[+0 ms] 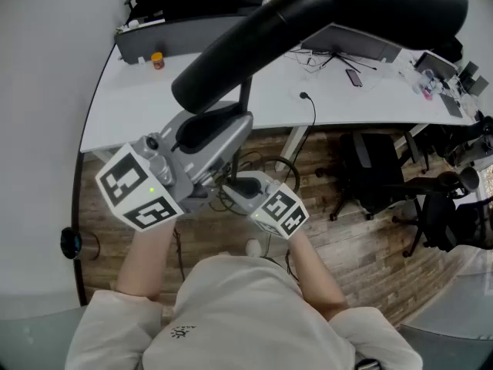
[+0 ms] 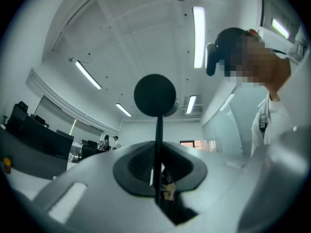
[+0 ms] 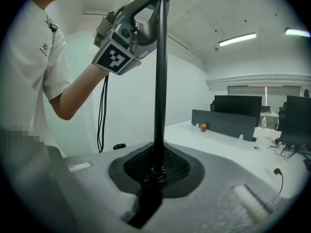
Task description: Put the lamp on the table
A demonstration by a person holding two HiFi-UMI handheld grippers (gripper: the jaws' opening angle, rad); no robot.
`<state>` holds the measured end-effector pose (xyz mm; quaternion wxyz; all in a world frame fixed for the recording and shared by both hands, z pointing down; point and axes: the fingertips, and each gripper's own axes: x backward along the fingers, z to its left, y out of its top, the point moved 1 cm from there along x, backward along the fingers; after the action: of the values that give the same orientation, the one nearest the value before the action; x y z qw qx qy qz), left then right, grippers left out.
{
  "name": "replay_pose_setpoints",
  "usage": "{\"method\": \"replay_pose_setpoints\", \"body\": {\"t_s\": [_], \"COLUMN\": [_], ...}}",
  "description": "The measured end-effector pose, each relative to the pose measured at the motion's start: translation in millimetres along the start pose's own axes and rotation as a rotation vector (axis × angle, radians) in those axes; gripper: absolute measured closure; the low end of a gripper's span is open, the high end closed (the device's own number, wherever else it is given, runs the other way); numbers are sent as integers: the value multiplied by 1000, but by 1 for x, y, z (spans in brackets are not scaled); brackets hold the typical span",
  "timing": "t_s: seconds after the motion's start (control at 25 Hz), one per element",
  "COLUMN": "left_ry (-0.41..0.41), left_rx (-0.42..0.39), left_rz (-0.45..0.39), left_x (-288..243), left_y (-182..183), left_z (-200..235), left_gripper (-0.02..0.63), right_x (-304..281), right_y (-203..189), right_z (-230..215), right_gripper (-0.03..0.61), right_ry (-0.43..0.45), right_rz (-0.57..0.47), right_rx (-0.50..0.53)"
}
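The lamp has a thick black head [image 1: 323, 29] and a thin black pole [image 1: 245, 92], and it hangs in the air in front of the white table [image 1: 123, 102]. My left gripper [image 1: 223, 127] is shut on the pole high up. In its view the pole [image 2: 158, 144] rises between the jaws to the round black head [image 2: 154, 95]. My right gripper [image 1: 240, 185] is shut on the same pole lower down. Its view shows the pole [image 3: 160, 81] standing upright between the jaws, with the left gripper [image 3: 138, 30] clamped above. The lamp's foot is hidden.
A small orange-lidded jar [image 1: 158, 60] stands near a dark divider [image 1: 177, 37] at the table's back. A cable with a plug [image 1: 306, 99] and a phone [image 1: 353, 77] lie further right. Black office chairs [image 1: 370, 168] stand on the wooden floor [image 1: 347, 237].
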<state>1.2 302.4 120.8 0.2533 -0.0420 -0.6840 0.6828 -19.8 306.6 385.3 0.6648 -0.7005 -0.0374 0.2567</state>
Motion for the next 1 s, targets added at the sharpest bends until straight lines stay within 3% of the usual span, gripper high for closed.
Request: {"method": "replay_pose_setpoints", "body": {"t_s": [1.0], "left_ry": [-1], "left_rx": [8], "left_rz": [-9], "left_x": [-6], "left_y": [-2], "left_z": [10], "left_gripper": [574], "right_x": [-6], "right_y": [1], "right_z": [-9], "right_gripper": [532], "right_ry": [38], "right_rz": [-15], "right_rx": [-28]}}
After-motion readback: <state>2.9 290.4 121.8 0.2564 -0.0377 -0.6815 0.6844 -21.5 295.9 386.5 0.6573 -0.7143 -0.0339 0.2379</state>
